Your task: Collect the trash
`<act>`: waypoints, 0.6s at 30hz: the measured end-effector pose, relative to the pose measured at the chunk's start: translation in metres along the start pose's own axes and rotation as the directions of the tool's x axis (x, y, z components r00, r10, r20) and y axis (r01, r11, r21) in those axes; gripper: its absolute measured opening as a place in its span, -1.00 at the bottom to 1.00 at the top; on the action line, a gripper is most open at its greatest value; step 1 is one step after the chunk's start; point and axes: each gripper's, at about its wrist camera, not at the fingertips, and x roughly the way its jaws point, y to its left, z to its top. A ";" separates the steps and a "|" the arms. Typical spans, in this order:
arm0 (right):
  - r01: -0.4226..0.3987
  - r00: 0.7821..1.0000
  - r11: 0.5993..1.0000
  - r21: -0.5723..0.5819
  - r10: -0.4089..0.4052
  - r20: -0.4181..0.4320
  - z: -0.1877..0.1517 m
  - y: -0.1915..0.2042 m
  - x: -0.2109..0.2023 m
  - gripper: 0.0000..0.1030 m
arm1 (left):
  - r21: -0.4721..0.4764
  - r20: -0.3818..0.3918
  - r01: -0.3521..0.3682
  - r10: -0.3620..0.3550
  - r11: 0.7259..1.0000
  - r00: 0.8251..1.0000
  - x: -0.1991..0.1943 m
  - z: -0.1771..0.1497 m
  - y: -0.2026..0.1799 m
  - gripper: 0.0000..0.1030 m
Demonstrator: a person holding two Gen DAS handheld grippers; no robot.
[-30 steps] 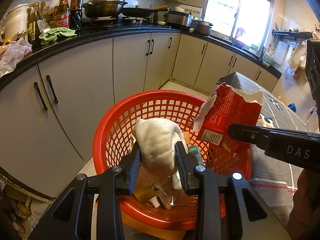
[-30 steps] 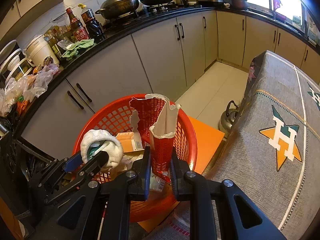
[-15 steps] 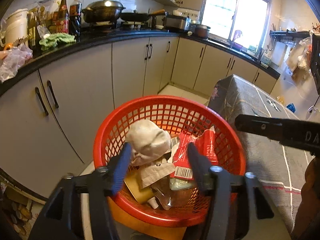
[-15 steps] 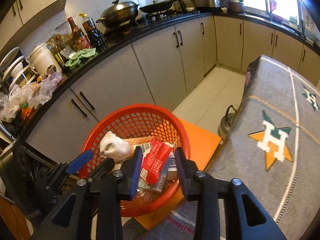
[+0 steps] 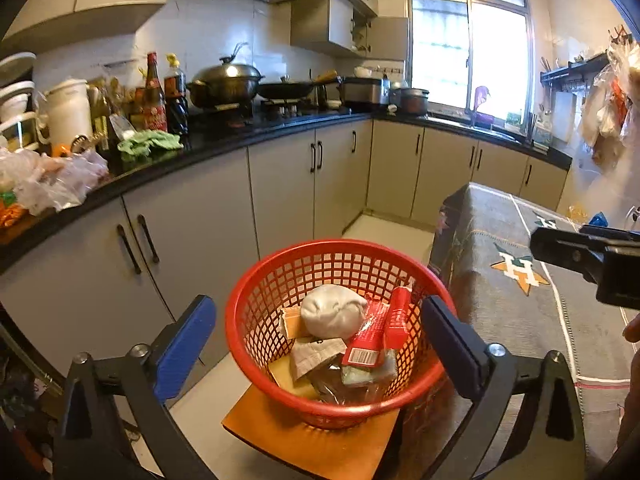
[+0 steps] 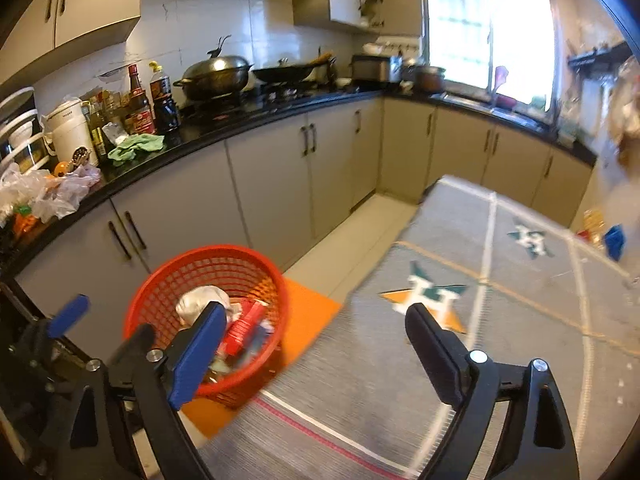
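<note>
A red mesh basket [image 5: 256, 300] stands on an orange stool [image 5: 320, 444] beside the table. In it lie a white crumpled wad [image 5: 332, 316], a red torn carton [image 5: 380, 332] and other wrappers. My left gripper [image 5: 316, 344] is open and empty, above and in front of the basket. My right gripper [image 6: 316, 352] is open and empty, above the table edge to the right of the basket [image 6: 160, 292]. The carton [image 6: 244, 328] and wad [image 6: 200, 304] also show in the right wrist view.
A table with a grey star-patterned cloth [image 6: 480, 320] is on the right. Grey cabinets [image 5: 280, 192] under a black counter [image 5: 240, 140] with bottles, pots and bags run along the left and back. The right gripper's side [image 5: 584, 256] shows at the right of the left wrist view.
Both grippers opened and let go: the white wad and the red carton dropped into the basket. Both grippers then pulled up and back, the right one swinging right over the table.
</note>
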 end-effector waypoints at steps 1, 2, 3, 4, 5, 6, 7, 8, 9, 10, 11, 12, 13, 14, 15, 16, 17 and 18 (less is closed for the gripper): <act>0.028 1.000 1.000 -0.008 -0.028 0.014 -0.003 -0.003 -0.008 0.83 | 0.002 0.007 -0.014 0.014 1.000 1.000 -0.005 0.000 -0.002 0.99; 0.050 0.998 0.999 -0.013 -0.050 0.026 -0.007 -0.006 -0.016 0.84 | 0.004 0.013 -0.030 0.030 1.000 0.999 -0.010 -0.001 -0.003 0.99; 0.064 0.997 0.998 -0.016 -0.063 0.039 -0.011 -0.010 -0.023 0.85 | 0.008 0.021 -0.058 0.058 0.998 0.998 -0.015 -0.001 -0.005 0.99; 0.072 0.996 0.997 -0.019 -0.071 0.047 -0.014 -0.013 -0.029 0.86 | 0.014 0.029 -0.077 0.077 0.997 0.997 -0.020 -0.002 -0.007 0.99; 0.095 0.994 0.995 -0.024 -0.093 0.061 -0.021 -0.017 -0.039 0.88 | 0.015 0.033 -0.081 0.081 0.997 0.996 -0.026 -0.002 -0.009 0.99; 0.110 0.992 0.994 -0.027 -0.108 0.067 -0.025 -0.019 -0.046 0.88 | 0.013 0.030 -0.078 0.077 0.997 0.997 -0.030 -0.003 -0.011 0.99; 0.130 0.988 0.991 -0.032 -0.127 0.082 -0.032 -0.023 -0.057 0.89 | 0.010 0.026 -0.076 0.075 0.997 0.997 -0.035 -0.004 -0.012 0.99; 0.137 0.987 0.990 -0.035 -0.133 0.091 -0.038 -0.024 -0.063 0.91 | 0.001 0.019 -0.078 0.078 0.997 0.997 -0.040 -0.007 -0.012 0.99; 0.149 0.984 0.988 -0.042 -0.144 0.102 -0.046 -0.027 -0.073 0.92 | -0.013 0.008 -0.076 0.077 0.997 0.997 -0.045 -0.010 -0.011 0.99; 0.161 0.982 0.986 -0.046 -0.155 0.111 -0.052 -0.028 -0.081 0.93 | -0.030 -0.002 -0.070 0.070 0.997 0.998 -0.048 -0.013 -0.009 0.99; 0.175 0.978 0.983 -0.050 -0.168 0.122 -0.059 -0.030 -0.089 0.95 | -0.058 -0.010 -0.070 0.070 0.996 0.998 -0.052 -0.017 -0.005 0.99; 0.185 0.975 0.981 -0.056 -0.176 0.132 -0.068 -0.032 -0.098 0.95 | -0.090 -0.014 -0.088 0.087 0.992 0.996 -0.058 -0.022 -0.002 0.99; 0.194 0.973 0.979 -0.058 -0.184 0.141 -0.076 -0.033 -0.107 0.97 | -0.099 -0.015 -0.099 0.098 0.990 0.995 -0.063 -0.027 -0.001 0.99; 0.200 0.971 0.978 -0.056 -0.190 0.144 -0.082 -0.035 -0.111 0.98 | -0.097 -0.022 -0.106 0.104 0.990 0.994 -0.067 -0.031 0.000 0.99; 0.202 0.971 0.978 -0.054 -0.193 0.144 -0.090 -0.036 -0.117 0.98 | -0.088 -0.029 -0.110 0.108 0.990 0.994 -0.070 -0.035 -0.001 0.99; 0.201 0.971 0.978 -0.052 -0.192 0.141 -0.099 -0.038 -0.123 0.98 | -0.076 -0.032 -0.111 0.108 0.991 0.994 -0.073 -0.038 -0.004 0.99; 0.204 0.971 0.978 -0.048 -0.195 0.139 -0.105 -0.039 -0.128 0.98 | -0.065 -0.029 -0.110 0.108 0.992 0.994 -0.078 -0.042 -0.006 0.99; 0.207 0.970 0.978 -0.041 -0.199 0.138 -0.111 -0.041 -0.132 0.98 | -0.055 -0.024 -0.118 0.116 0.992 0.993 -0.083 -0.045 -0.010 0.99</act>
